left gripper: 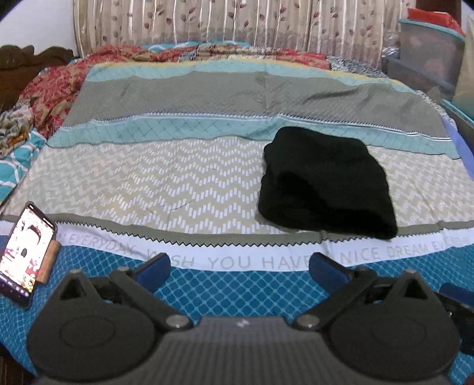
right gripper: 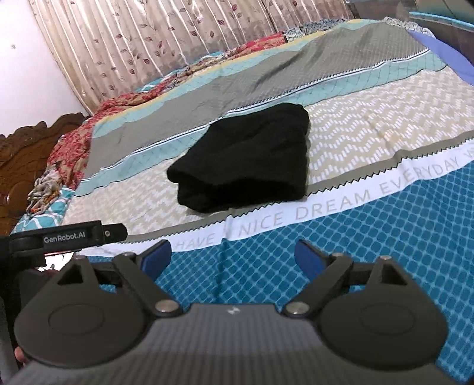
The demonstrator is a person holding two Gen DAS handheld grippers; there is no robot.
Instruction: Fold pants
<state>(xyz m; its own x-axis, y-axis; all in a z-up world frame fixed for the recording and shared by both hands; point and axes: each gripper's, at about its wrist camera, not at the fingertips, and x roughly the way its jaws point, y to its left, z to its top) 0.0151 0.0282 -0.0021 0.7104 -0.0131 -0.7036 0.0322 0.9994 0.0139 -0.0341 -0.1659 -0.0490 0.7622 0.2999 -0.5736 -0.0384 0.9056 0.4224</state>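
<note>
The black pants point(left gripper: 323, 183) lie folded into a compact bundle on the patterned bedspread point(left gripper: 177, 183), to the right of the middle in the left wrist view. In the right wrist view the same black pants point(right gripper: 246, 163) rest near the centre of the bedspread point(right gripper: 370, 127). My left gripper point(left gripper: 238, 266) hovers over the blue near edge of the bed, well short of the pants, open with nothing between its blue pads. My right gripper point(right gripper: 234, 257) also hangs back from the pants, open and empty.
A phone point(left gripper: 25, 254) in a holder sits at the left. The other gripper's black body point(right gripper: 68, 237) shows at the left edge. A wooden headboard point(right gripper: 32, 148) and rumpled red floral bedding point(left gripper: 56, 86) lie to the left. Plastic storage bins point(left gripper: 426, 53) stand at the right, curtains point(left gripper: 237, 20) behind.
</note>
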